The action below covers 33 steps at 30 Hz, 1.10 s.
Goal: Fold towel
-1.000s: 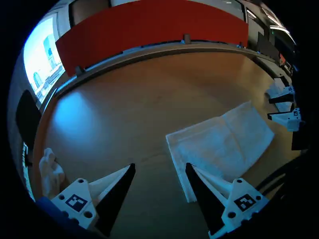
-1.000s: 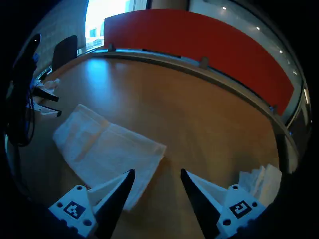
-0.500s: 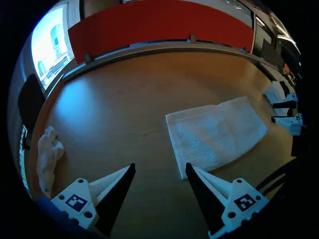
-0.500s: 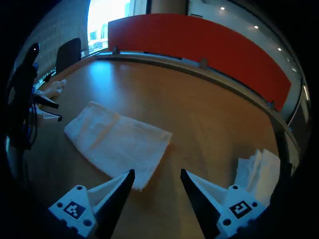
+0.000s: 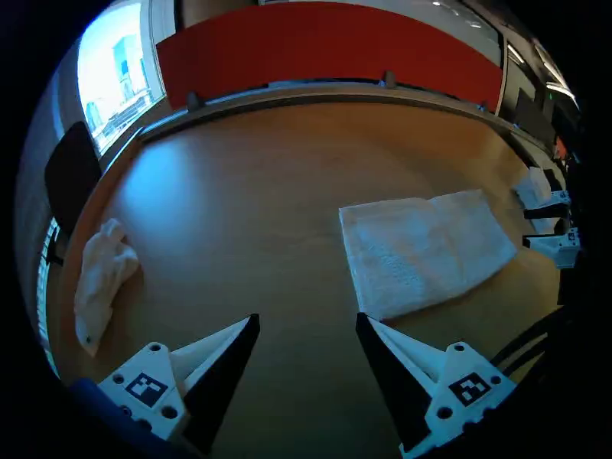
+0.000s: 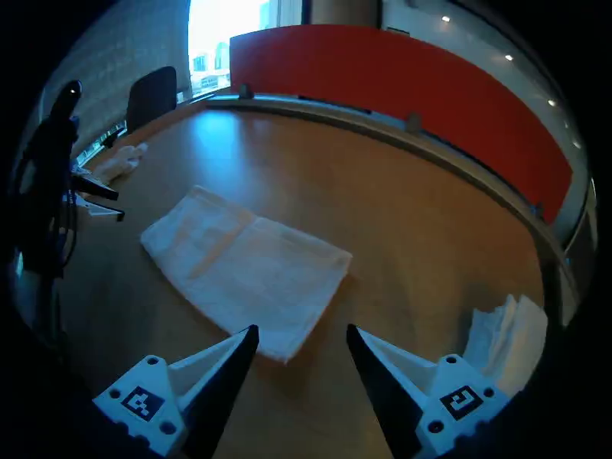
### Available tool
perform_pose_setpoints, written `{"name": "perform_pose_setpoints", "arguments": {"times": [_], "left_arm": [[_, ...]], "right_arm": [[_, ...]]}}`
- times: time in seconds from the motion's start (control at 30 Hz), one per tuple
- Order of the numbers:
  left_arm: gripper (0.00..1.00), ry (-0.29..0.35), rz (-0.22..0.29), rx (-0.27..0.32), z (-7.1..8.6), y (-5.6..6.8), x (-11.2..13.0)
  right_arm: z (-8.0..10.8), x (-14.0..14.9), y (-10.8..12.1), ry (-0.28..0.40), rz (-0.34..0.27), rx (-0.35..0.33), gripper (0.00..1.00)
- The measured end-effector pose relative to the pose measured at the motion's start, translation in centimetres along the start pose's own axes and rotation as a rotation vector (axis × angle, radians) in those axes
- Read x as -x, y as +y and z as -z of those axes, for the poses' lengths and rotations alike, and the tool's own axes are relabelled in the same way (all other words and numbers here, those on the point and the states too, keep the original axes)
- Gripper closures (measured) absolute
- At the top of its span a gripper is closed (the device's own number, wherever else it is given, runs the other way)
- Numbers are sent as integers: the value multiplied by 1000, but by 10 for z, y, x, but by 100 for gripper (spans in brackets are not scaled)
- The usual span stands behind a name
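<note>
A white towel [image 5: 424, 249] lies folded flat on the wooden table [image 5: 252, 199], ahead and to the right in the left gripper view. The right gripper view shows the same towel [image 6: 249, 268] ahead and a little left. My left gripper [image 5: 306, 344] stands open just short of the towel's near edge, nothing between its fingers. My right gripper [image 6: 301, 352] is open too, with the towel's near corner just beyond its fingertips. The left gripper [image 6: 99, 200] shows far left in the right gripper view, the right gripper [image 5: 552, 228] far right in the left gripper view.
A crumpled white cloth [image 5: 103, 275] lies near the table's left edge. A stack of folded white towels [image 6: 509, 340] sits at the right. A red partition [image 5: 329, 46] runs along the table's far edge. A dark chair [image 5: 69, 180] stands at the left.
Both grippers have drawn back from the towel, which now lies farther ahead of the fingertips. The crumpled cloth and the folded stack have come further into sight. Both stay open.
</note>
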<state>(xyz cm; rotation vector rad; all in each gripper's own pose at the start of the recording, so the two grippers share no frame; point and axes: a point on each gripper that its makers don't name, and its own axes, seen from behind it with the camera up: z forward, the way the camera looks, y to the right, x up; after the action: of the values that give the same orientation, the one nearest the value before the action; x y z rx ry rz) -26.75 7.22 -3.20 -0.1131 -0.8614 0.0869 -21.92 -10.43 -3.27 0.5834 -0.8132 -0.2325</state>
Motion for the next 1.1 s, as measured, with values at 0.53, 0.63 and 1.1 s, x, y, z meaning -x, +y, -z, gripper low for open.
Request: {"name": "perform_pose_setpoints", "arguments": {"times": [0.53, 0.63, 1.1], "left_arm": [[7, -6, 59, -56, 27, -28, 24], [6, -9, 66, -60, 31, -29, 28], [6, -19, 80, -70, 38, -35, 42]], "right_arm": [[-6, 20, -7, -60, 105, -89, 16], [-9, 29, -9, -79, 119, -103, 20], [-18, 41, -12, -102, 132, -132, 50]]}}
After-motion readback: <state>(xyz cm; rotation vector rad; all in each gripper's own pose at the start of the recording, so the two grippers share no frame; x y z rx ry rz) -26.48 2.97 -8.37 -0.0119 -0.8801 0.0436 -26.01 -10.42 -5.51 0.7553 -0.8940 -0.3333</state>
